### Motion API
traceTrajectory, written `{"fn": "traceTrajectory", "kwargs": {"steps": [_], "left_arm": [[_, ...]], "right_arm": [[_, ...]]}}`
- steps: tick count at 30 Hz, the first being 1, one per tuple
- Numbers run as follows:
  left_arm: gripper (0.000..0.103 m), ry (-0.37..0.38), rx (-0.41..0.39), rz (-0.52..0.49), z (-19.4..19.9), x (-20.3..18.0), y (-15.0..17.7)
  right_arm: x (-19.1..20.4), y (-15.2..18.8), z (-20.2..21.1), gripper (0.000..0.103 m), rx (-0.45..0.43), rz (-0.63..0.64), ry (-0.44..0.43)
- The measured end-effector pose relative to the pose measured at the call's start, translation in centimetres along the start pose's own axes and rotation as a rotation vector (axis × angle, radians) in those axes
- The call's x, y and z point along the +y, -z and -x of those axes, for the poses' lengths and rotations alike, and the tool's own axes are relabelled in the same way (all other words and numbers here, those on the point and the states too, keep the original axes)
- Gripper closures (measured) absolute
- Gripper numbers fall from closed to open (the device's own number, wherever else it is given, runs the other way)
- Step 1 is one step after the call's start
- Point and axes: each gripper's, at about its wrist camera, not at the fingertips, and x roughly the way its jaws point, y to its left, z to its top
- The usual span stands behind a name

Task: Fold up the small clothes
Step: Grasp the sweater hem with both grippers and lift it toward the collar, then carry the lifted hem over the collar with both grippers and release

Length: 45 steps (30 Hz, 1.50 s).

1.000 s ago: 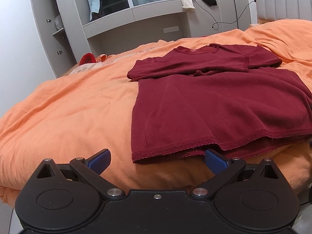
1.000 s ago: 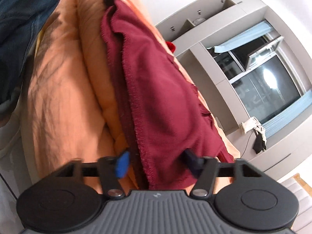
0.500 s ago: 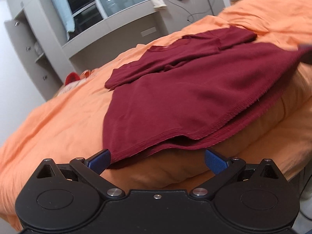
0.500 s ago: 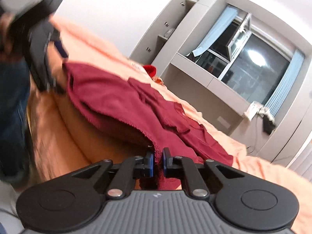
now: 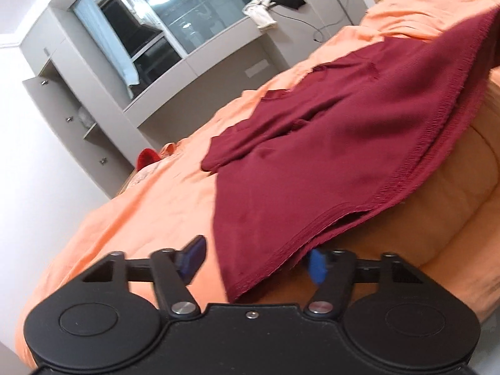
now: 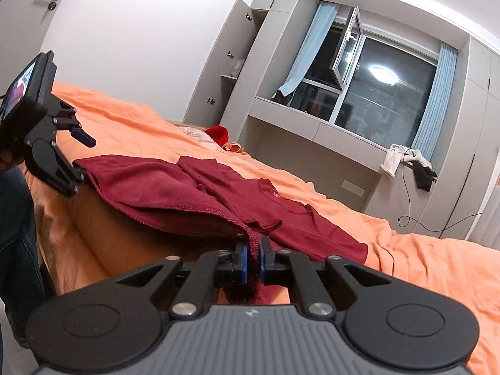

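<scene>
Shirt (image 5: 328, 162) fills the middle and right of the left wrist view, dark red, spread on an orange bedspread (image 5: 150, 200) with its sleeves folded across the chest. Its hem runs diagonally from the lower centre up to the right edge of the frame, two layers showing along that edge (the upper one lifted a little off the lower). The left gripper (image 5: 254, 257) sits at the bottom of the frame with its jaws wide apart; the near corner of the hem lies between the two blue pads, one pad (image 5: 193, 251) on the bare bedspread side, the other partly hidden under the cloth. Whether the pads touch the cloth I cannot tell.

In the right wrist view the right gripper (image 6: 253, 261) at lower centre is closed narrow on the other hem corner of the shirt (image 6: 175, 193), cloth pinched between its pads and bunched below them. The left gripper (image 6: 78, 156) shows at the left edge, at the far corner. A window (image 6: 375, 93) with blue curtains fills the upper right.
</scene>
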Motion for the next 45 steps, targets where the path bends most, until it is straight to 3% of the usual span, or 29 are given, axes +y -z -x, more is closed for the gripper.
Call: {"fn": "traceTrajectory", "kwargs": {"steps": [3, 4, 5, 14, 26, 30, 38, 45], "left_arm": [[0.078, 0.004, -0.017, -0.005, 0.0, 0.6, 0.1], [0.095, 0.004, -0.024, -0.01, 0.1, 0.7, 0.1], [0.097, 0.0, -0.032, -0.005, 0.2, 0.9, 0.1], [0.098, -0.06, -0.213, 0.153, 6.1, 3.0, -0.9], [0.098, -0.031, -0.373, 0.186, 19.2, 2.1, -1.3], [0.098, -0.005, -0.411, 0.187, 21.6, 1.3, -1.5], [0.098, 0.001, -0.418, 0.252, 19.7, 1.6, -3.5], [0.098, -0.05, -0.398, 0.306, 12.8, 3.7, -7.8]], "right_arm": [[0.2, 0.0, 0.0, 0.095, 0.0, 0.004, 0.008], [0.2, 0.0, 0.0, 0.095, 0.0, 0.005, 0.012], [0.2, 0.0, -0.2, 0.095, 0.0, 0.007, 0.016], [0.0, -0.4, 1.9, 0.097, -0.075, 0.052, 0.107], [-1.2, -1.1, 13.0, 0.097, -0.202, 0.035, 0.217], [-1.7, -1.1, 15.1, 0.097, -0.229, 0.002, 0.246], [-3.7, -1.7, 12.5, 0.097, -0.237, -0.038, 0.264], [-6.2, -4.6, 5.4, 0.097, -0.243, 0.041, 0.275]]}}
